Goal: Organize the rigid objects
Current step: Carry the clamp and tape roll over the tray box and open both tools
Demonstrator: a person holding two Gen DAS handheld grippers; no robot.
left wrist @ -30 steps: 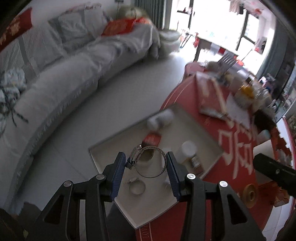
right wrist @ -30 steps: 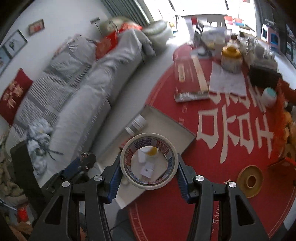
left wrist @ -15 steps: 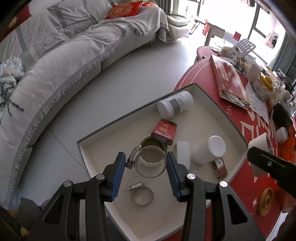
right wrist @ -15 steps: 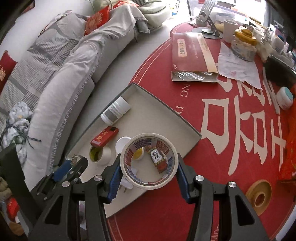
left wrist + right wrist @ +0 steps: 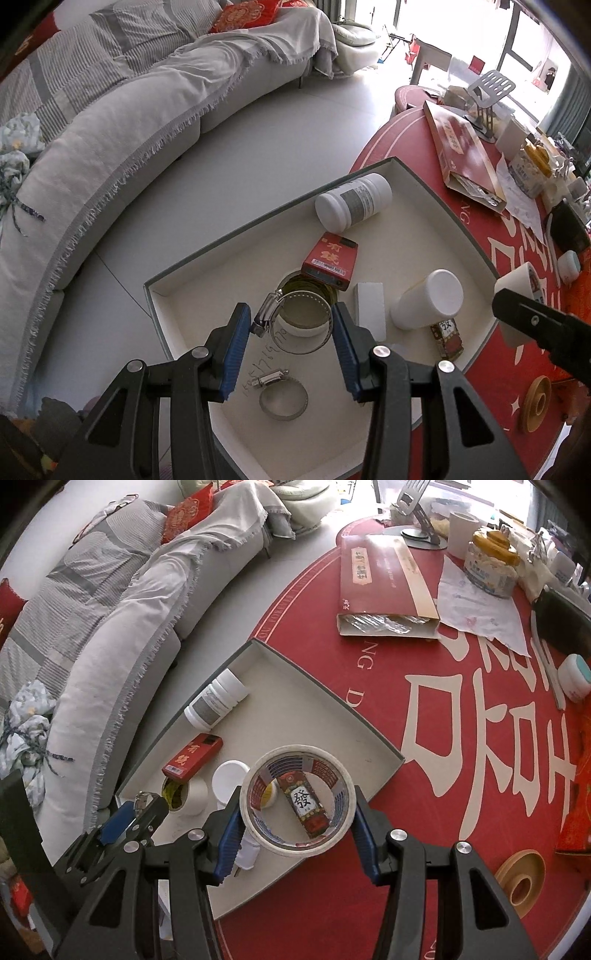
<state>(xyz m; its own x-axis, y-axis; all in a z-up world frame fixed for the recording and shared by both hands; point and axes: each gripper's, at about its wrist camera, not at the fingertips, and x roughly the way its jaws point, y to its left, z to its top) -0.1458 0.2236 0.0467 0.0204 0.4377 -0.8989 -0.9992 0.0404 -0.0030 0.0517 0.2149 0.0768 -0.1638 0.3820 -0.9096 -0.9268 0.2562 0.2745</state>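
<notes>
My left gripper (image 5: 291, 341) is shut on a metal hose clamp (image 5: 300, 322) and holds it above the shallow cream tray (image 5: 424, 184). A second hose clamp (image 5: 282, 397) lies on the tray floor below it. My right gripper (image 5: 295, 812) is shut on a roll of masking tape (image 5: 297, 800) above the tray's near right part (image 5: 332, 709). In the tray lie a white bottle on its side (image 5: 352, 201), a red box (image 5: 330, 260), a tape roll (image 5: 295, 288), a white jar (image 5: 428, 304), a white block (image 5: 369, 308) and a small red tile (image 5: 304, 803).
The tray sits at the edge of a round red table (image 5: 461, 738). On the table are a long red carton (image 5: 384, 579), a paper sheet (image 5: 484, 609), a yellow-lidded jar (image 5: 491, 563), a black case (image 5: 565, 624) and a tan spool (image 5: 521, 882). A grey sofa (image 5: 110, 129) stands beyond the floor.
Both grippers have come lower and closer over the tray, each still holding its ring. The tray contents have not moved.
</notes>
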